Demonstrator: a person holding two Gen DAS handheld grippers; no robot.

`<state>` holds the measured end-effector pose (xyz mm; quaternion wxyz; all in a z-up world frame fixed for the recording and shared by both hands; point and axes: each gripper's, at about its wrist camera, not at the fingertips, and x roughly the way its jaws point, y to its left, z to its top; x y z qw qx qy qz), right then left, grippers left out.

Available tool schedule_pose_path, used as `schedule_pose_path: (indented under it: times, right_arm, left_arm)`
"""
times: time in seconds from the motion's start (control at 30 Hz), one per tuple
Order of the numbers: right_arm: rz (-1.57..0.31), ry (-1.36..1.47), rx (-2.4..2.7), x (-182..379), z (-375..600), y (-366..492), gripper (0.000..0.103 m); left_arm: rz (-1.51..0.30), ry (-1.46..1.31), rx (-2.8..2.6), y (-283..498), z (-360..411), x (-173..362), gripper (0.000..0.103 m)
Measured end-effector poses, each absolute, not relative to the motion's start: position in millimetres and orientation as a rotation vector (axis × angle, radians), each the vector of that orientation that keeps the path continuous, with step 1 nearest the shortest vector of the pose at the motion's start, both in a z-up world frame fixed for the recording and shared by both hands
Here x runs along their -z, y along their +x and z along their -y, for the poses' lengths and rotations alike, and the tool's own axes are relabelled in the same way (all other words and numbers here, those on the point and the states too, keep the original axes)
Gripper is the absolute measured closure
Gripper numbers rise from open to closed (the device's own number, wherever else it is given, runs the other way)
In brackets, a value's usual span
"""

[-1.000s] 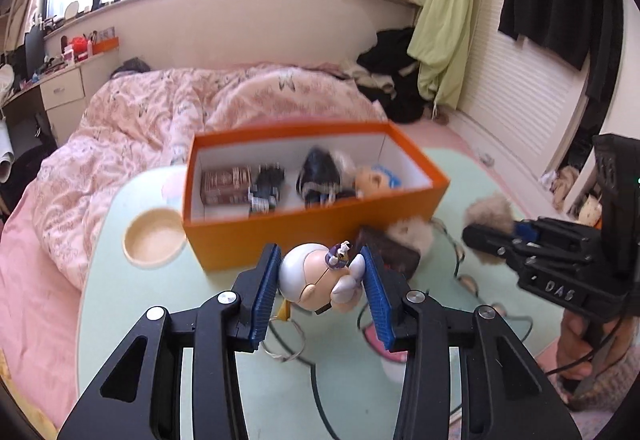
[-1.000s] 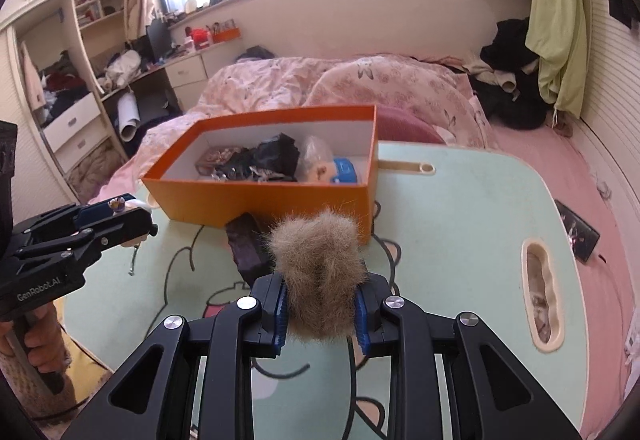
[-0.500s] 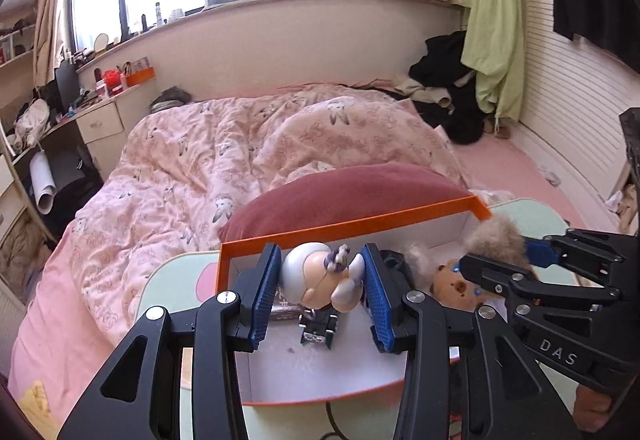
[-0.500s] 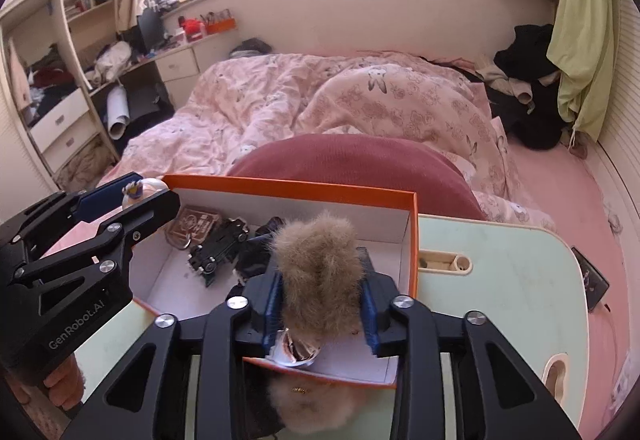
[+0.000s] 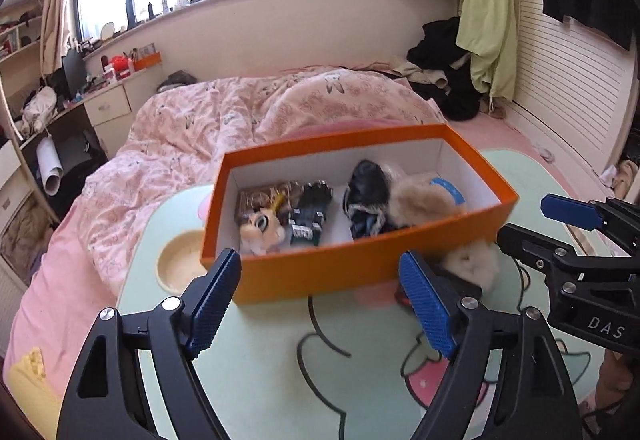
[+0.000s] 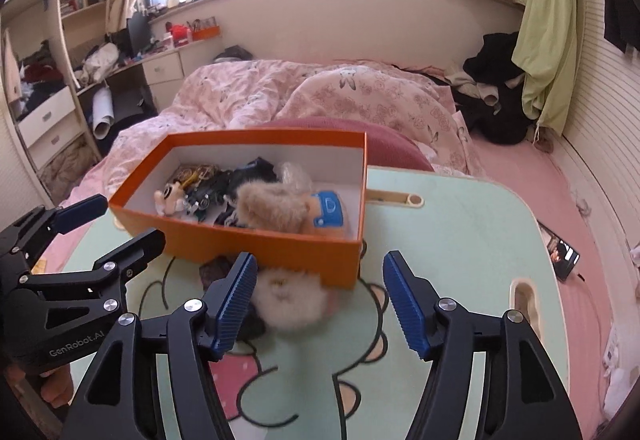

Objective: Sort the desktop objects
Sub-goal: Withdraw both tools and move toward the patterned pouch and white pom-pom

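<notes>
An orange box point(image 5: 352, 272) point(image 6: 260, 244) stands on the pale green table point(image 5: 260, 392). In it lie a small doll figure point(image 5: 260, 228) point(image 6: 170, 198), a brown furry toy point(image 5: 420, 200) point(image 6: 272, 204), black items and a blue-clad toy point(image 6: 330, 210). My left gripper point(image 5: 320, 304) is open and empty, pulled back in front of the box. My right gripper point(image 6: 316, 300) is open and empty, in front of the box's right end. A pale fluffy ball point(image 6: 288, 300) point(image 5: 472, 264) lies on the table against the box front, beside a dark item point(image 6: 216, 272).
A round cup recess point(image 5: 178, 268) sits at the table's left edge. A slot point(image 6: 524, 300) is cut near the right edge. A bed with a pink quilt point(image 5: 240, 120) lies behind the table. A phone point(image 6: 560, 252) lies on the floor at the right.
Both grippers have opened and pulled back from over the box. The doll figure and the brown furry toy now lie in the box.
</notes>
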<state>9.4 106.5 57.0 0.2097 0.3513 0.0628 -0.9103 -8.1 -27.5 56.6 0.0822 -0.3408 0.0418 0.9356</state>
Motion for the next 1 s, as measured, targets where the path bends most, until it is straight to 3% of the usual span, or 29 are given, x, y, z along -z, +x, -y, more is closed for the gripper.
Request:
schedule_pose_path:
  times: [0.43, 0.5, 0.57, 0.6, 1.0]
  right_arm:
    - [-0.284, 1.102, 2.514, -7, -118, 50, 0.032]
    - [-0.282, 1.146, 2.504, 2, -119, 47, 0.024]
    - [-0.26, 1.171, 2.51, 6, -124, 44, 0.008]
    - [-0.257, 1.175, 2.519, 8, -126, 43, 0.005]
    - [-0.268, 1.166, 2.516, 12, -128, 44, 0.001]
  left_arm:
    - [-0.097, -1.27, -2.622, 12, 10, 1, 0.019]
    - [-0.089, -1.272, -2.623, 12, 12, 2, 0.015]
    - [-0.087, -1.283, -2.625, 12, 13, 5, 0.0]
    - [-0.083, -1.277, -2.626, 13, 13, 6, 0.0]
    - [-0.083, -1.268, -2.628, 17, 13, 1, 0.0]
